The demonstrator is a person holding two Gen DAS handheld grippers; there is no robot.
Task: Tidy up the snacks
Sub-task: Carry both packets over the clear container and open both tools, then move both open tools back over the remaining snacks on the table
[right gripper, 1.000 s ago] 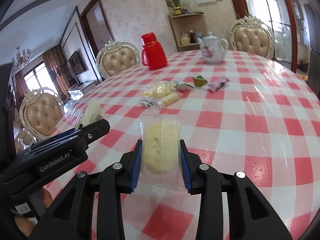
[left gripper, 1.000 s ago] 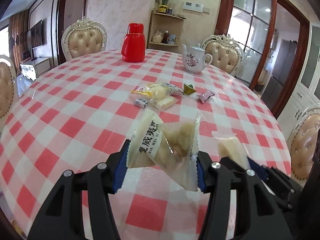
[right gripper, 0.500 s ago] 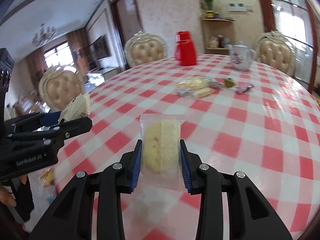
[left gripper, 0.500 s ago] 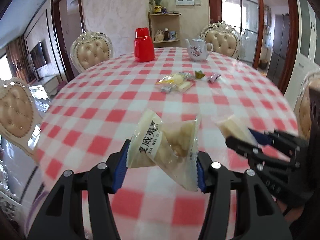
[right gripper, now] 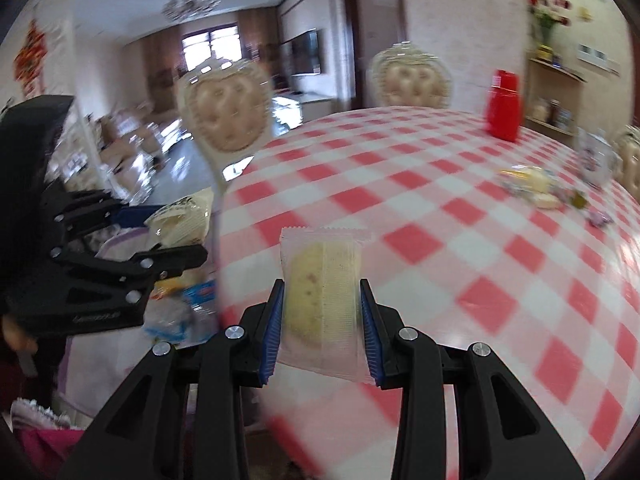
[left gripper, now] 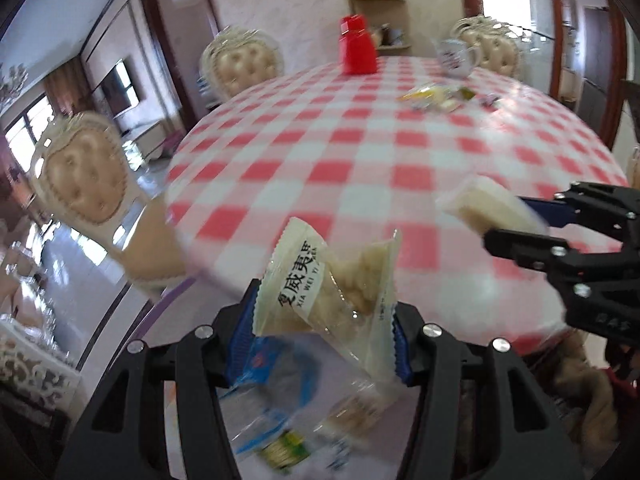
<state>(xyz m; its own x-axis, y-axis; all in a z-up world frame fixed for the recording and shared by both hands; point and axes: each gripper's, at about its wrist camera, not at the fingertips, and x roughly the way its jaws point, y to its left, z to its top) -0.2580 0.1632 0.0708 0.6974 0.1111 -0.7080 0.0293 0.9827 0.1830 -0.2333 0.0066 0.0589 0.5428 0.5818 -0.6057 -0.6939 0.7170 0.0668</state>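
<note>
A: Off the tabletop edge, both loaded — left gripper clamps the printed snack pack, right gripper clamps the cake pack.

B: Step?

A: Carry, prob. Next: line up over the bag of snacks below, then let go.

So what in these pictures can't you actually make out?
- Blue-and-clear bag below the left claw, left wrist view: motion blur hides its contents and label.
- Loose snacks far across the table, right wrist view: too small and blurred to identify.
- Printed wrapper text, left wrist view: partly cut off by a fold.
</note>
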